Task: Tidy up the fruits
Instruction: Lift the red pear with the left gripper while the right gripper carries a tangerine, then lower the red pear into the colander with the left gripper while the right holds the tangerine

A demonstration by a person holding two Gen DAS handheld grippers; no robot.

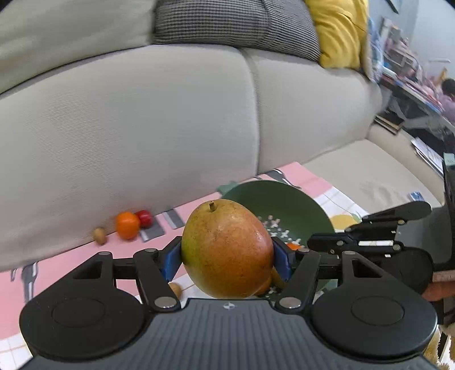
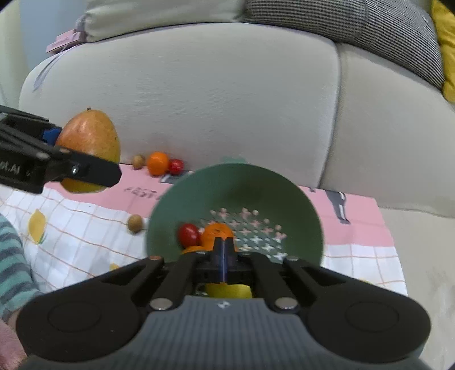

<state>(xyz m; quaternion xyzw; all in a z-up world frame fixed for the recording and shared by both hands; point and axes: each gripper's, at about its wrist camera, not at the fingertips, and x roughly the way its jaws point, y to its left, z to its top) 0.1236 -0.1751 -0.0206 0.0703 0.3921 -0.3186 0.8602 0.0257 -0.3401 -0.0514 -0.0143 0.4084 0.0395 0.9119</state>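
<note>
My left gripper (image 1: 227, 256) is shut on a large orange-green mango (image 1: 227, 247) and holds it above the cloth, left of the green bowl (image 1: 307, 205). The mango also shows in the right wrist view (image 2: 91, 139). My right gripper (image 2: 224, 250) is shut and empty, over the near rim of the green bowl (image 2: 298, 205). The bowl holds a red tomato (image 2: 188, 234), an orange (image 2: 217, 232) and a yellow fruit (image 2: 229, 290). An orange (image 2: 157, 163), a red fruit (image 2: 175, 166) and a small brown fruit (image 2: 138, 161) lie by the sofa back. Another brown fruit (image 2: 134, 223) lies left of the bowl.
The fruits lie on a pink and white checked cloth (image 2: 85, 233) spread on a grey sofa seat (image 2: 421, 256). The sofa back (image 2: 199, 99) rises just behind. A houndstooth cushion (image 1: 236, 25) and a yellow cushion (image 1: 338, 31) sit on top. A striped sleeve (image 2: 11, 256) is at the left.
</note>
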